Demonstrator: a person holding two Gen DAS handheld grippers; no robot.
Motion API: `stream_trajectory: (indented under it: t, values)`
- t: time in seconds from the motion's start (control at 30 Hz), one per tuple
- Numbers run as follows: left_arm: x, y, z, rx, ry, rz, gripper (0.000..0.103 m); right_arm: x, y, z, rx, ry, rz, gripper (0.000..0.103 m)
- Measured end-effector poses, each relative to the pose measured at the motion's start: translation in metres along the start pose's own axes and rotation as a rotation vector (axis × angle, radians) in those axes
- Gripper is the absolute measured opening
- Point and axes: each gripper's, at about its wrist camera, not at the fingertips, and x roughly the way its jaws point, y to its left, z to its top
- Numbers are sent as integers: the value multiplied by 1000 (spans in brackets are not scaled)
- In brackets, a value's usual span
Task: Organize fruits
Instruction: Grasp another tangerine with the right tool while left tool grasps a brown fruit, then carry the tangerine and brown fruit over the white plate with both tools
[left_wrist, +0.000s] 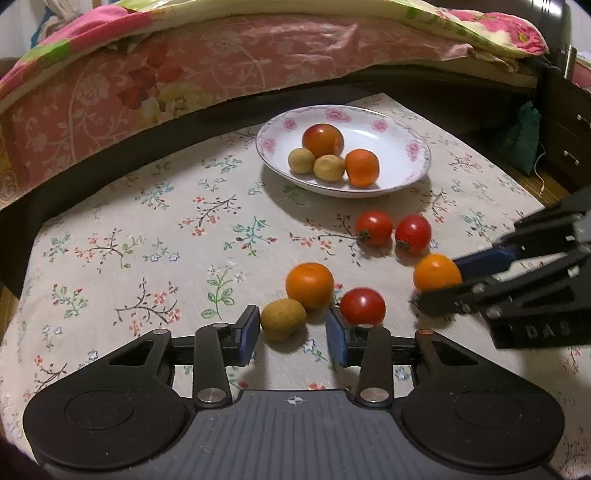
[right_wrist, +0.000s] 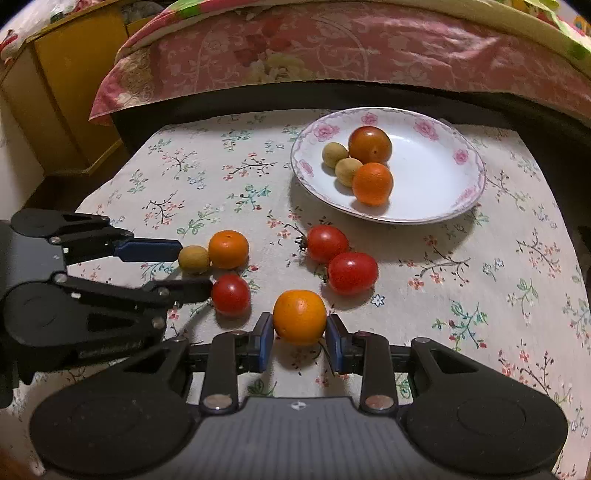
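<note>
Right gripper pitched steeply down at the table, blue pads clamped on both sides of a small smooth orange, bottom centre of the right wrist view. Left gripper same downward tilt, jaws apart; brown rough-skinned round fruit sits between them against the left pad, clear of the right one, which touches a glossy red tomato. Second orange just behind the brown fruit. Two more tomatoes mid-right of the left wrist view. White floral-rimmed plate further back holds four fruits. Floral woven tablecloth underneath.
</note>
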Motion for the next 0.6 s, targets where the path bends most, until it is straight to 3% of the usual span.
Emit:
stream_trajectory:
  t: [0.17,0.6]
  values:
    - [2,2,-1,-8,20,3,36,1,3,0,-3,4,5,31]
    - [-20,-3,-14,2,45,-29,35,0,9,-4,-27,17,24,31]
